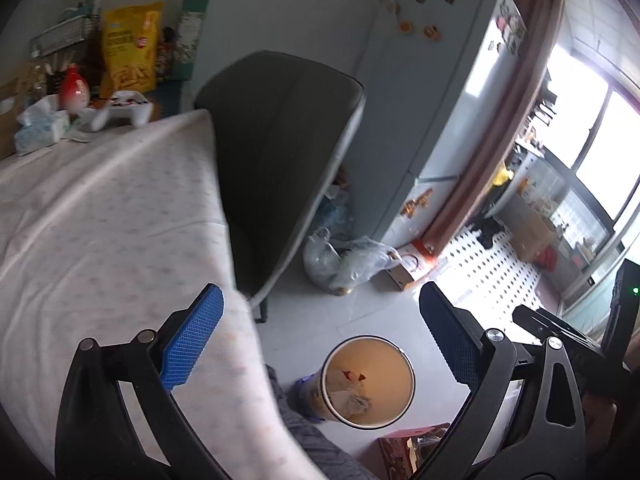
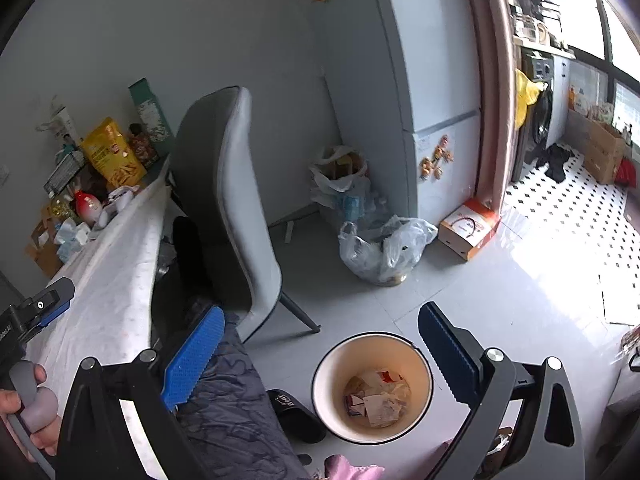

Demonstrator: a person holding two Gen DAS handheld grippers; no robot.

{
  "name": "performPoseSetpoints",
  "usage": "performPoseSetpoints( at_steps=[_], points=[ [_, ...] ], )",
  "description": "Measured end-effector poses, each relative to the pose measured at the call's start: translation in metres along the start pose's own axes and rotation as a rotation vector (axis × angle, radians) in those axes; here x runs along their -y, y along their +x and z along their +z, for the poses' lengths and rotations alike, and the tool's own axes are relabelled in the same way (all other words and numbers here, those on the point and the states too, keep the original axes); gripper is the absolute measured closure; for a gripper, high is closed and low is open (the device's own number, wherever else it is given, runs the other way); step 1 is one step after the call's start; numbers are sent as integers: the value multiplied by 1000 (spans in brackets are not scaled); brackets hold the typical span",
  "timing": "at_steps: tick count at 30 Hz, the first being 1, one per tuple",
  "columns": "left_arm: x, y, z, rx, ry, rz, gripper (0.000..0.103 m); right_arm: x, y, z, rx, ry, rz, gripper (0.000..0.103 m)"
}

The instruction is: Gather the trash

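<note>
Below, label by label:

Trash bin: a round waste bin with a cream inside and a white rim stands on the grey tiled floor, seen from above in both views.
Trash in bin: crumpled paper scraps and wrappers lie at the bottom, some with red print; in the left wrist view they sit against the near-left wall.
Left gripper: the left gripper hangs above the bin with its blue pads spread wide and nothing between them; one finger overlaps the tablecloth edge, the other the floor.
Right gripper: the right gripper also stands wide apart and holds nothing, the bin showing between its fingers.
Slipper: a black slipper lies on the floor, touching or just beside the bin's left side.
Table: a table covered with a pale dotted tablecloth runs along the left.
Table clutter: a yellow snack bag, a white game controller, a tissue pack and a red-and-white bottle stand at its far end.
Chair: a grey shell chair is pushed up to the table.
Further out: a clear plastic bag and a cardboard box sit on the floor near the pale fridge.
</note>
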State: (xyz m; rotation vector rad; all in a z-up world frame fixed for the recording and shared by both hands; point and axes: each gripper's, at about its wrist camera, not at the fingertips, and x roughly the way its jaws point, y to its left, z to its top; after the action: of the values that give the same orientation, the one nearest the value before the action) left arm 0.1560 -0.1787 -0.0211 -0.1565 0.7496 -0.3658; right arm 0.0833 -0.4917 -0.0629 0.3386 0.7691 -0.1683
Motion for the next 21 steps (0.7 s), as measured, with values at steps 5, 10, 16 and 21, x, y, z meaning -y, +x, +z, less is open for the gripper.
performPoseSetpoints(
  at_steps=[5, 10, 16, 21],
  points=[
    [-24, -28, 0, 33, -15, 15, 6, -31, -20, -1, 28, -42, 3, 8],
    [-45, -56, -3, 66, -31, 48, 6, -63, -36, -3, 50, -101, -7, 8],
    [-65, -89, -8, 107, -34, 77, 6, -93, -50, -5, 62, -120, 3, 8],
    [-77, -113, -14, 127, -27, 120, 6, -116, -68, -11, 113, -119, 7, 8]
  ],
)
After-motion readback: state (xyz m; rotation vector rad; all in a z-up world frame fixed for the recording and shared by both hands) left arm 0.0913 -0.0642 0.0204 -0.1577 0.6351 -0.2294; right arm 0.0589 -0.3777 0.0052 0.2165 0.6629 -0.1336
